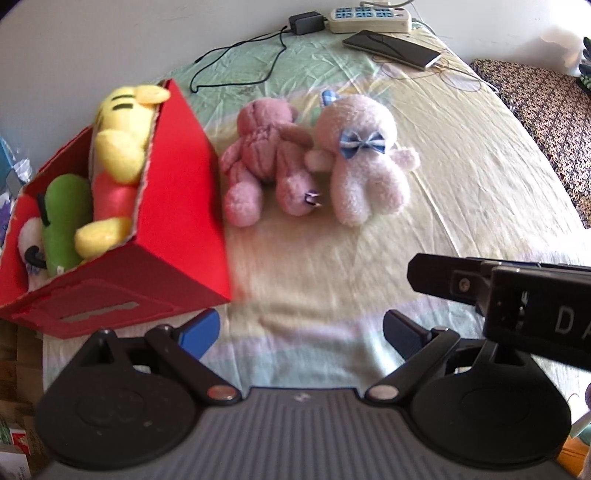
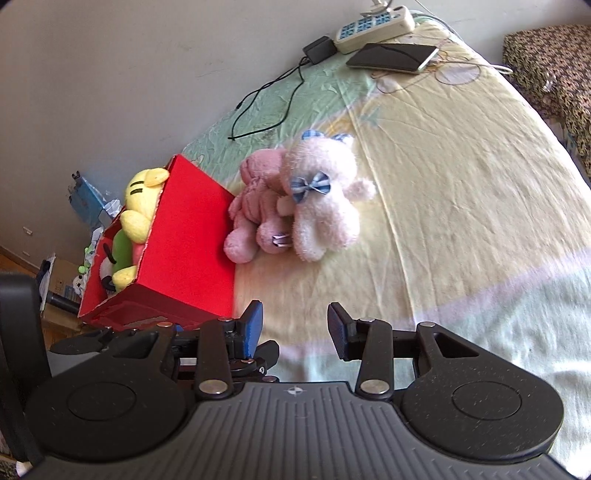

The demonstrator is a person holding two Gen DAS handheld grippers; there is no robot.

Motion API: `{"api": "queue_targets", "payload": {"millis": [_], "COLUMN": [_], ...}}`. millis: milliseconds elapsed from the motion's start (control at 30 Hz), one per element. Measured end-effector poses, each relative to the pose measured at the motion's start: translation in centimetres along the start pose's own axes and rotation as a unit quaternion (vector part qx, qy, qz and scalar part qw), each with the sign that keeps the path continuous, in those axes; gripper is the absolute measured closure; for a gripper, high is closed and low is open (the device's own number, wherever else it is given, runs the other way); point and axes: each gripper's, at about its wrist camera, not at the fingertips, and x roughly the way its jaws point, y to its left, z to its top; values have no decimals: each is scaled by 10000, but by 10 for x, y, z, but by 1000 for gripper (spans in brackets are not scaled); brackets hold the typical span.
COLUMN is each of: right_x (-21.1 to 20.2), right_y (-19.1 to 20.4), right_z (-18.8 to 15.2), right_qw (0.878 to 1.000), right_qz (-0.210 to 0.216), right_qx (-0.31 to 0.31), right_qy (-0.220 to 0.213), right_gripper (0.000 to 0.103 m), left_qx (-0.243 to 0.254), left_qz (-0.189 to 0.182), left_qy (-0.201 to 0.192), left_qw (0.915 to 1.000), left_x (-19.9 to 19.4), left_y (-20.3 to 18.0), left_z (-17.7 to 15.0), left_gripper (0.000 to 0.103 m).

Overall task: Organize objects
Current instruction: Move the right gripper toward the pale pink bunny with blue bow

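A red box (image 1: 177, 206) holding a yellow plush (image 1: 118, 147) sits far left. Right of it, touching, lie a pink bear (image 1: 266, 158) and pale bear (image 1: 362, 162). Both lie beyond the left gripper (image 1: 301, 328) and right gripper (image 2: 295, 325), both spread apart and empty.

Matt red cardboard for the box (image 1: 177, 206), torn raw edge along the rim, smooth faces. Inside the box, short-pile plush: yellow toy (image 1: 118, 147), smoother green toy (image 1: 64, 218). Just beside the box, nubbly dusty-pink plush bear (image 1: 264, 155); touching it, fluffier pale-pink plush toy (image 1: 362, 162) with a woven gingham cloth bow (image 1: 362, 144). Under the box, creased thin cotton bed sheet (image 2: 461, 184), matt. Far behind the box, glossy dark phone (image 1: 391, 48), smooth cream plastic power strip (image 1: 369, 16). Matt ribbed black plastic on the left gripper (image 1: 301, 332) and right gripper (image 2: 295, 326), shiny metal rivets.
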Motion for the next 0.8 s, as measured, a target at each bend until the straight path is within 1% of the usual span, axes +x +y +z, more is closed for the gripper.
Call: {"api": "queue_targets", "payload": {"millis": [67, 233, 367, 433, 567, 600, 633, 733, 800], "right_x": [1, 7, 12, 15, 24, 26, 29, 37, 42], "right_y": [-7, -23, -32, -35, -41, -43, -46, -54, -57], "right_z": [1, 1, 3, 6, 17, 20, 24, 37, 45], "right_qw": [9999, 9991, 9981, 9977, 9973, 9971, 9968, 9957, 9953], "right_qz": [1, -91, -194, -253, -346, -366, -378, -344, -288], "right_qx": [133, 410, 576, 631, 647, 669, 707, 852, 915], "right_qy": [17, 47, 72, 74, 3, -30, -55, -86, -134], "right_gripper": [61, 61, 61, 61, 60, 57, 54, 54, 53], "left_qx": [61, 200, 309, 279, 88, 71, 67, 103, 104], "left_qz": [-25, -186, -421, -662, -1058, -1137, -1179, -1273, -1428], "left_qy": [-35, -50, -11, -31, -188, -238, -313, -615, -790], "left_qw": [10000, 9996, 9986, 9974, 9942, 9932, 9925, 9899, 9865], "left_x": [2, 14, 27, 32, 43, 46, 47, 48, 49], "left_y": [-5, -13, -17, -15, -5, -2, 0, 5, 8], "left_z": [1, 4, 8, 12, 22, 24, 27, 36, 42], "left_gripper": [4, 4, 4, 4, 4, 4, 5, 5, 6]}}
